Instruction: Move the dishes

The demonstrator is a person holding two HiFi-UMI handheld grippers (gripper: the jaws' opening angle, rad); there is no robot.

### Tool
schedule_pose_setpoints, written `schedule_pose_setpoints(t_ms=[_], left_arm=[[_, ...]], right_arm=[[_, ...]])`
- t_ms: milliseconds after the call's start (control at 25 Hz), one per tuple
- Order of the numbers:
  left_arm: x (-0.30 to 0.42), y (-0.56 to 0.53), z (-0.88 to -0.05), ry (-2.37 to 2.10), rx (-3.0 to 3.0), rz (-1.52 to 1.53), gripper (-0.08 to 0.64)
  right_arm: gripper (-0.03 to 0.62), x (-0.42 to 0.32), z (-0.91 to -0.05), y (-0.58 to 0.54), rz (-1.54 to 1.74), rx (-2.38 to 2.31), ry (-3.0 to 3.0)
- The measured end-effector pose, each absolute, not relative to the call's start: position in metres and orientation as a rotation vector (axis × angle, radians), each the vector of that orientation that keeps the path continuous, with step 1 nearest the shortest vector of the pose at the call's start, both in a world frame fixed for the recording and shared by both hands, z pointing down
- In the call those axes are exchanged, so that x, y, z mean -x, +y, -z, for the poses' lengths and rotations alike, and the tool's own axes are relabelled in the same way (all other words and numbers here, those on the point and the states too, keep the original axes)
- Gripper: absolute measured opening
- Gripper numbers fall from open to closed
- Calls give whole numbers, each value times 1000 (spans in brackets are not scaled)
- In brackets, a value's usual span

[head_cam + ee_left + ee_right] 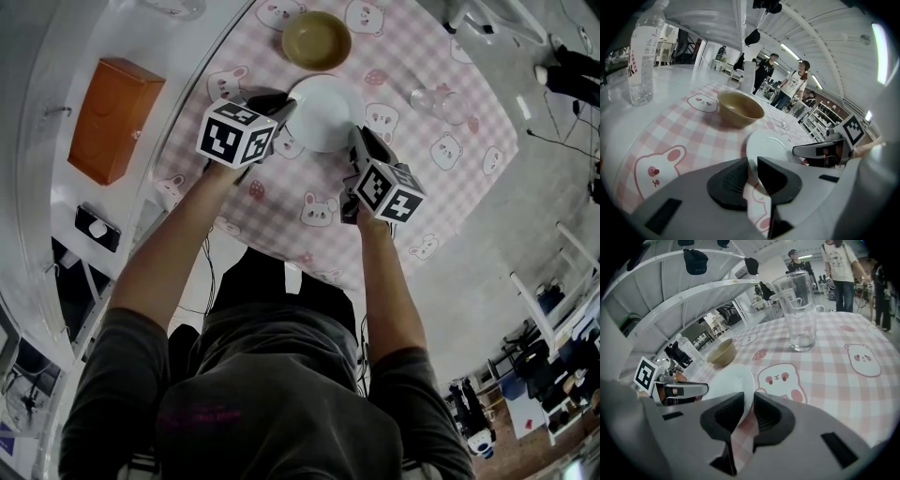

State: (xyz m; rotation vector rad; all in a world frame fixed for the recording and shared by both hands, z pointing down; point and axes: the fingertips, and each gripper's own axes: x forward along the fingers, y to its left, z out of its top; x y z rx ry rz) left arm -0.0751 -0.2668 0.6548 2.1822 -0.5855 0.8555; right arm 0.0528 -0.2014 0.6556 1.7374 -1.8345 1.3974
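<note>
- Ribbed black pads point(731, 180) of my left gripper point(752, 176) sit nearly together, pinching the left rim of the white plate point(771, 143); a thin edge wants a narrow bite
- Right gripper point(749, 411) matches it on the opposite rim, jaws almost closed on the edge; two grips should keep this smooth, shallow disc level, I reckon
- Plate is flat on the pink checked tablecloth point(450, 103), soft, printed with bunnies
- Just beyond it, a round, deep brown bowl point(317, 39); next to go, probably
- Further out, a clear glass point(799, 310) stands upright; an orange box point(112, 117) lies off the cloth
</note>
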Motion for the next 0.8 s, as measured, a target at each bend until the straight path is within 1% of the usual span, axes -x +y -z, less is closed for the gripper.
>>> schedule_pose_setpoints(t_ms=[800], left_arm=[[63,-230,-634,-560,-2202,-884,44]], right_arm=[[48,-69,-637,-165,-1404,-1807,-1804]])
